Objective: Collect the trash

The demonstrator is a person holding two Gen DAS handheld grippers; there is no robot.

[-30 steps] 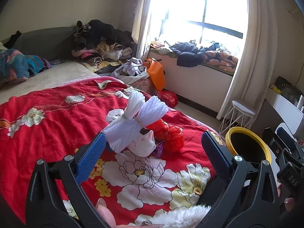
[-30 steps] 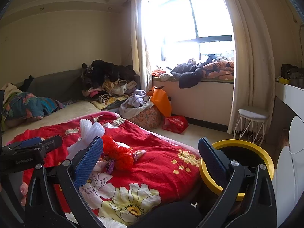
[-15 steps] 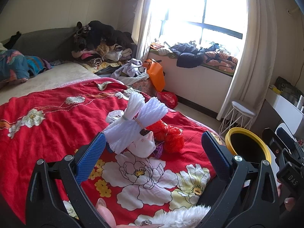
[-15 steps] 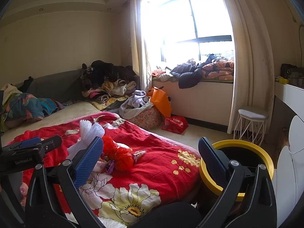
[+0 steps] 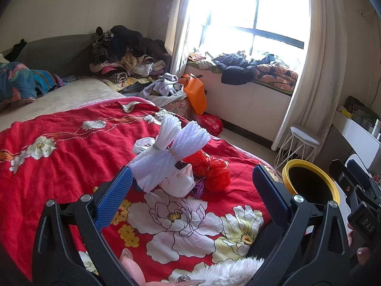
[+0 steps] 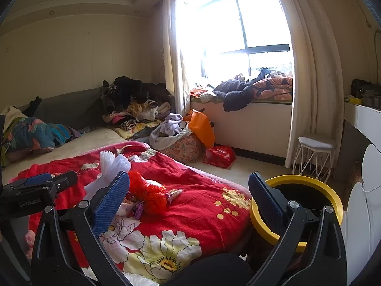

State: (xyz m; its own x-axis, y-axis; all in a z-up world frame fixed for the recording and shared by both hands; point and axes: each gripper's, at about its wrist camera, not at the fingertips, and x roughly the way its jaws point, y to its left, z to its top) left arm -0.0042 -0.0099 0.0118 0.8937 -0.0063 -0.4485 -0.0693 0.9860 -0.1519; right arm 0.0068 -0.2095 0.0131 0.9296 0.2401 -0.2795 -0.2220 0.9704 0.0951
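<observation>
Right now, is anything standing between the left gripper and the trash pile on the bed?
Nothing visible does. The left gripper is open above the red blanket, and the trash pile lies just ahead of its fingers with only bare blanket between.

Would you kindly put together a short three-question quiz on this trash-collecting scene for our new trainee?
1. True or false: the left gripper is shut on the white foam netting bundle.
2. Multiple choice: the yellow-rimmed bin stands A) on the bed, B) on the floor beside the bed, C) on the window ledge.
3. Fill in: the trash pile lies on a ___ floral bedspread.

Key: 1 false, both the left and the right gripper are open and empty; 2 B; 3 red.
</observation>
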